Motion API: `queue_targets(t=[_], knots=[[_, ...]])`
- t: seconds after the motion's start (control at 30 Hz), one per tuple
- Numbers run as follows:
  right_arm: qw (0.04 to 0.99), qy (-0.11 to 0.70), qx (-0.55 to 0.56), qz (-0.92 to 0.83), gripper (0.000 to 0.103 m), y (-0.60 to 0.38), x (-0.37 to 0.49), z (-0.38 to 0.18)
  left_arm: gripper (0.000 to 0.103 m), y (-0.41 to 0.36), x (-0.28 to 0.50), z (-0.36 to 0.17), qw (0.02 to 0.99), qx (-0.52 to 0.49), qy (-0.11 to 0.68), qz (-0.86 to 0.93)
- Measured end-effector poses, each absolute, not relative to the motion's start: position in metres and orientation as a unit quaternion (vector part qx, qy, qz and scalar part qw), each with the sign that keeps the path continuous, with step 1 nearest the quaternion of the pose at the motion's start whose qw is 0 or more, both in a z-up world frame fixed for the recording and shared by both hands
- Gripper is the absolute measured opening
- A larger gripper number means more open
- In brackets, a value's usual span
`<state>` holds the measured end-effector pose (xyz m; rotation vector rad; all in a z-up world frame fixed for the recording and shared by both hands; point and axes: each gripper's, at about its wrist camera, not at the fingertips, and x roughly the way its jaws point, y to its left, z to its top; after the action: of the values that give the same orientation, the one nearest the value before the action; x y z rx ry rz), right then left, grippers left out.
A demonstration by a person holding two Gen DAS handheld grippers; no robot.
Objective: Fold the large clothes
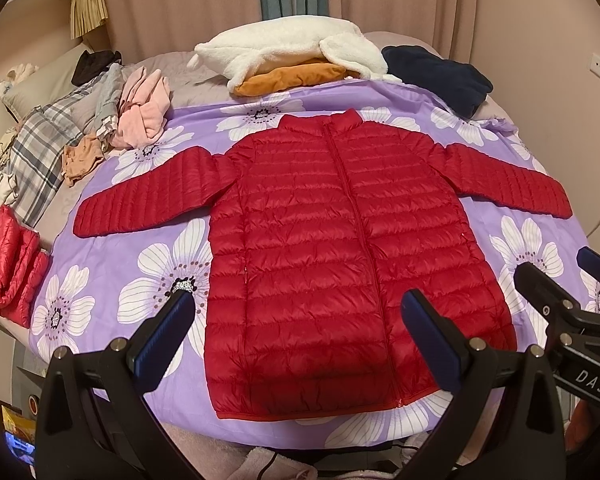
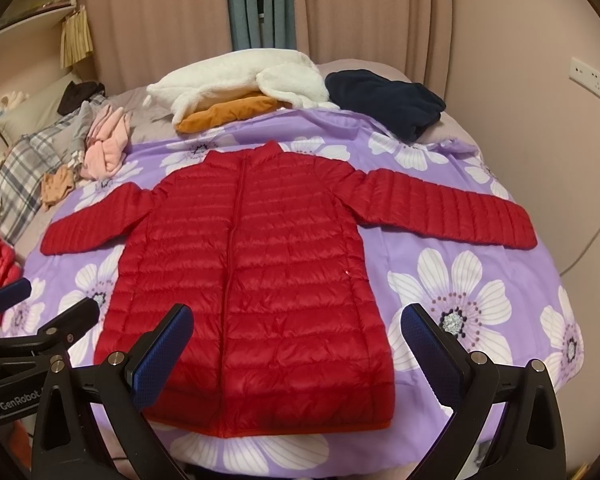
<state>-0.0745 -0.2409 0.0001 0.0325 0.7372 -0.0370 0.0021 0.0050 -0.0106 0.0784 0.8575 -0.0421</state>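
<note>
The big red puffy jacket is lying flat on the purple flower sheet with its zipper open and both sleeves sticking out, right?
Not quite: the red puffy jacket is zipped shut up to the collar, as the left wrist view shows. It does lie flat on the purple flower sheet, both sleeves out.

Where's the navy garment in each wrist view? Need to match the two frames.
Left wrist: navy garment sits upper right, on the bed behind the purple floral sheet, beyond the red jacket's far sleeve.
Right wrist: navy garment is upper right of centre, at the same far edge of the sheet.
Shared landmark: the white fleece pile lies directly to its left in both.
</note>
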Motion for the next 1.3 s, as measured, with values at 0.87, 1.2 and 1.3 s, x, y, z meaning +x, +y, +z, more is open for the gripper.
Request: queue_targets(t=[0.87, 1.2, 1.3], knots=[[0.932, 0.362, 0.015, -0.018, 0.102, -0.2385, -0.0739, -0.0002, 0.103, 0.0062, 0.0020, -0.0115, 0.908, 0.039, 0.418, -0.019], [0.932, 0.363, 0.015, -0.019, 0.102, -0.2366, -0.0740, -0.0051, 0.103, 0.0067, 0.0019, -0.0115, 0.907, 0.040, 0.418, -0.019], [0.932, 0.363, 0.015, -0.019, 0.102, -0.2368, -0.0738, -0.0035, 0.103, 0.0065, 0.0020, -0.0115, 0.907, 0.040, 0.418, -0.019]])
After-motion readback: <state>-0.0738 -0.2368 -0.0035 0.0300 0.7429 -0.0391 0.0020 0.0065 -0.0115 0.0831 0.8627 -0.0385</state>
